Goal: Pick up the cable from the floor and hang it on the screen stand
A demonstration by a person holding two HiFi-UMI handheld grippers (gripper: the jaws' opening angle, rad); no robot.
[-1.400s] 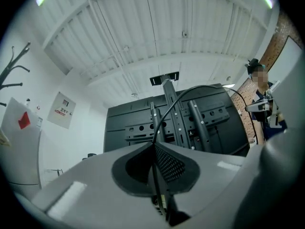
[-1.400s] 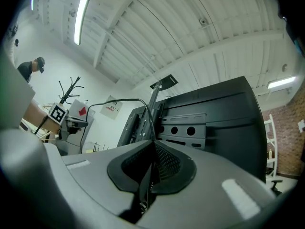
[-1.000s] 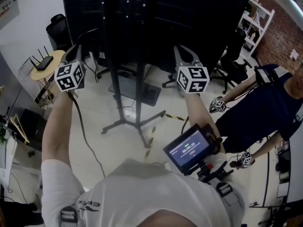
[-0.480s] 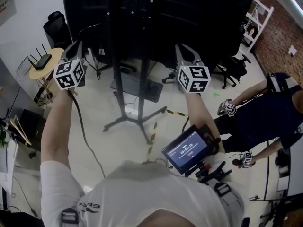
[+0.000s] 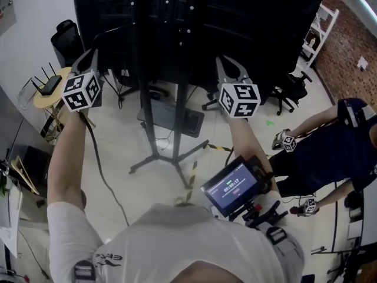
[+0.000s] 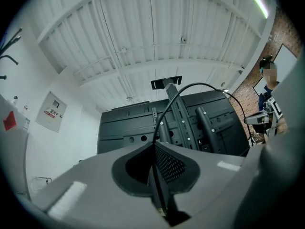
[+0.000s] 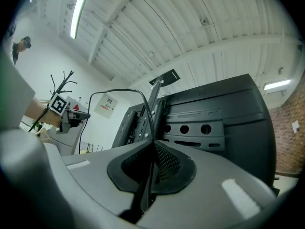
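The black cable [image 6: 195, 84] is pinched between the pads of my left gripper [image 6: 155, 146], which is shut on it. From there it arcs up in front of the back of the black screen [image 6: 133, 128]. My right gripper [image 7: 153, 143] is shut on the same cable [image 7: 125, 90], which loops over to the left. In the head view both grippers, left [image 5: 89, 58] and right [image 5: 228, 66], are raised on either side of the screen stand's pole [image 5: 144, 99]. The cable's slack [image 5: 100, 170] hangs down past my left arm.
The stand's legs [image 5: 171, 158] spread over the floor beside yellow-black tape [image 5: 191, 173]. A second person [image 5: 347, 140] with grippers stands at the right. A round table with a router [image 5: 50, 87] is at the left, office chairs [image 5: 288, 87] and a white shelf [image 5: 318, 22] behind.
My left gripper has drifted slightly left and up with the cable. The right gripper has barely moved. The person at the right has shifted farther right.
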